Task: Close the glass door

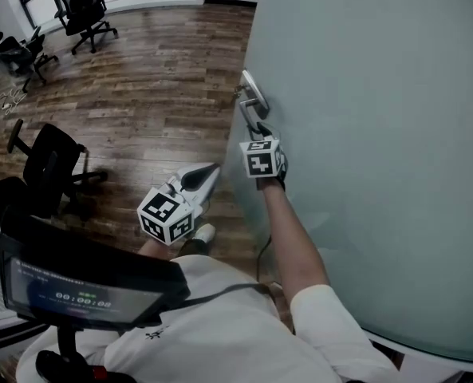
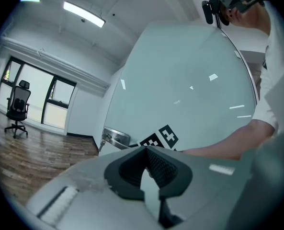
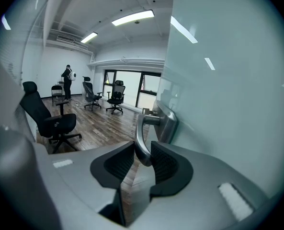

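Just wood floor (image 1: 156,78) beside glass door (image 1: 380,134)

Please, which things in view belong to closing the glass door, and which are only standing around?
Belong to the job:
- glass door
- door handle
- right gripper, fingers closed on the door handle

Only standing around:
- left gripper, shut and empty
- office chairs
- person far across the room
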A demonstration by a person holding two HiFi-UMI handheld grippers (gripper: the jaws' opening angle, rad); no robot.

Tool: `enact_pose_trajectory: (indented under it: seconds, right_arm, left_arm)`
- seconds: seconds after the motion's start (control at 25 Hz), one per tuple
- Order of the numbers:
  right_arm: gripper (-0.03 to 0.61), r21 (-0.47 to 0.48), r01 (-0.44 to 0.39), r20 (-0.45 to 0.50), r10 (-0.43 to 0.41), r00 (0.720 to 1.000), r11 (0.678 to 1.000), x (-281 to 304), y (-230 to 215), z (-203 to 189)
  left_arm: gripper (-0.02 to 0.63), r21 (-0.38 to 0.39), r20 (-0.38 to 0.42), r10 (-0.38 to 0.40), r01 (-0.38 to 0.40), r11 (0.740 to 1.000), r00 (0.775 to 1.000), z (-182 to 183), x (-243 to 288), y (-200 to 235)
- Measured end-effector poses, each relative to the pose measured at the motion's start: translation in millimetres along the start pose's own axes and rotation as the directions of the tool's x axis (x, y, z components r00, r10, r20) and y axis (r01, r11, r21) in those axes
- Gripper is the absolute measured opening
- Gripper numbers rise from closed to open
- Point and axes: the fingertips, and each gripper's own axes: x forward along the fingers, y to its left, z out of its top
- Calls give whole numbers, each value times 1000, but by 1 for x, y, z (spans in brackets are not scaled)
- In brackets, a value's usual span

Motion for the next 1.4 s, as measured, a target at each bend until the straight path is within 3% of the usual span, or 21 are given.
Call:
enact_pose_trajectory:
  seconds: [0.32,0.52,0.72,1.24,1.4]
  right_arm:
    - [109,-16,-79,35,80,996,997,-20,32,9]
    - [109,-29,-112,57,113,992,993,-20,69,4]
    - [109,-33,-143,63,144,988,989,-27,79,3]
    - [109,-84,-195,73,201,977,977,-42,138,1]
    - [109,-106,-201,71,209,975,974,-62,166,5]
  left_arm:
    - [-2,-14,2,135,-135,991,991,-11,-61,-44]
    - [-2,-31,2,231,-230,973,973,-35,-108,-37]
    - [-2,-44,16,292,-291,956,956,-31,-123,-40]
    - [-2,-54,56,326,-324,945,944,-29,-192,-30]
    - [-2,-57,72,335,-331,942,940,-27,-239,-33]
